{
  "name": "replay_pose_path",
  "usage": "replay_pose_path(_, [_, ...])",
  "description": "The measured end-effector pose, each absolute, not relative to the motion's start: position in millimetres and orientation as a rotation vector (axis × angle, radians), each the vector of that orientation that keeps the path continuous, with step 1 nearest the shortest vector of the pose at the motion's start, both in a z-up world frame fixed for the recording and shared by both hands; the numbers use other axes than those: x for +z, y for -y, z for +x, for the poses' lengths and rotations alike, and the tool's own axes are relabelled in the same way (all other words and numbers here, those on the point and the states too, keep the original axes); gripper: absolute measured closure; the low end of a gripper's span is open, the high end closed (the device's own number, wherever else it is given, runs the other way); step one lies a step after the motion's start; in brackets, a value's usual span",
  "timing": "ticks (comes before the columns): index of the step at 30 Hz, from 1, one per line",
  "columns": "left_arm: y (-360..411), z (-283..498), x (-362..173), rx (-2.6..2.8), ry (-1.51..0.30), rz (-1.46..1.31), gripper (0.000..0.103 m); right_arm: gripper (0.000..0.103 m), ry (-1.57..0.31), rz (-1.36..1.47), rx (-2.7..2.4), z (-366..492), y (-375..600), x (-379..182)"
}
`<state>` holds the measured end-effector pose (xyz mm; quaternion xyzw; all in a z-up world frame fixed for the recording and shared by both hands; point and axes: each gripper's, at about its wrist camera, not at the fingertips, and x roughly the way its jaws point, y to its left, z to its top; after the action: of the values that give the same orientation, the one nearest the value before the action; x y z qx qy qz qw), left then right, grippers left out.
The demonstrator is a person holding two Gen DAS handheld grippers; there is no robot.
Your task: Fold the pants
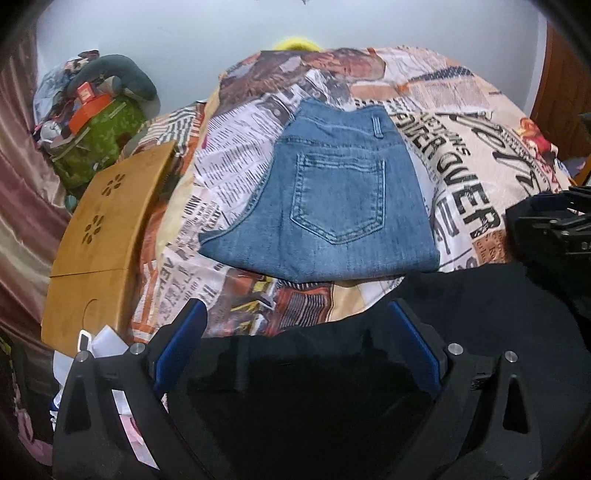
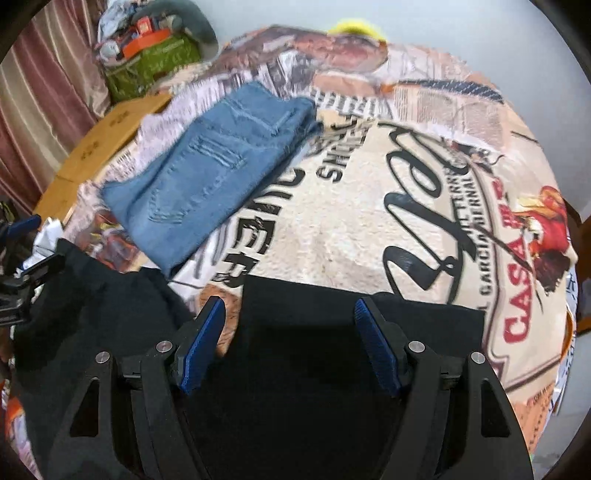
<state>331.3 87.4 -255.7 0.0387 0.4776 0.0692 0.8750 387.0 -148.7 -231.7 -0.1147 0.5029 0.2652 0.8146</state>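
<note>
Black pants point(image 1: 461, 314) lie spread over the near part of the bed, dark and with little detail; in the right wrist view the black pants point(image 2: 317, 332) fill the lower middle. My left gripper point(image 1: 295, 310) hangs over their near edge, its blue pads point(image 1: 177, 354) wide apart and pressing on nothing. My right gripper point(image 2: 290, 306) is open too, with black cloth below the gap between its pads point(image 2: 376, 350). Folded blue jeans point(image 1: 332, 195) lie pocket up beyond the black pants, also visible as blue jeans point(image 2: 207, 177) at upper left. The right gripper point(image 1: 554, 225) shows at the left view's right edge.
The bed wears a newspaper-print sheet point(image 2: 369, 221). A wooden lap table point(image 1: 99, 240) lies along its left side, with white papers point(image 1: 107, 343) near it. A green bag point(image 1: 99, 144) and piled clutter sit by the striped curtain point(image 1: 18, 221). A yellow thing point(image 2: 354, 29) peeks over the far edge.
</note>
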Motion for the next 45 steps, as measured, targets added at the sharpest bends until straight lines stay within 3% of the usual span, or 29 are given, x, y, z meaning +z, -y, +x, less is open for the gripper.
replay_pose_path(3, [-85, 332, -263, 0.138, -1.01, 0.089, 0.005, 0.035, -1.107, -0.247, 0.572, 390, 149, -249])
replay_pose_path(5, [-82, 332, -269, 0.131, -1.026, 0.09, 0.005, 0.041, -1.086, -0.265, 0.562, 386, 149, -253])
replay_pose_path(8, [-80, 331, -274, 0.135, -1.047, 0.099, 0.005, 0.061, -1.057, -0.279, 0.535, 382, 154, -250])
replay_pose_path(10, [-79, 330, -273, 0.135, -1.05, 0.103, 0.005, 0.083, -1.054, -0.261, 0.529, 385, 161, -246])
replay_pose_path(13, [-77, 324, -269, 0.129, -1.051, 0.099, 0.005, 0.092, -1.055, -0.221, 0.532, 386, 172, -241])
replay_pose_path(35, [12, 278, -226, -0.061, -1.064, 0.131, 0.005, 0.093, -0.709, -0.046, 0.351, 291, 309, -84])
replay_pose_path(45, [70, 266, -242, -0.157, -1.128, 0.189, 0.005, 0.093, -0.695, -0.018, 0.256, 234, 374, -89])
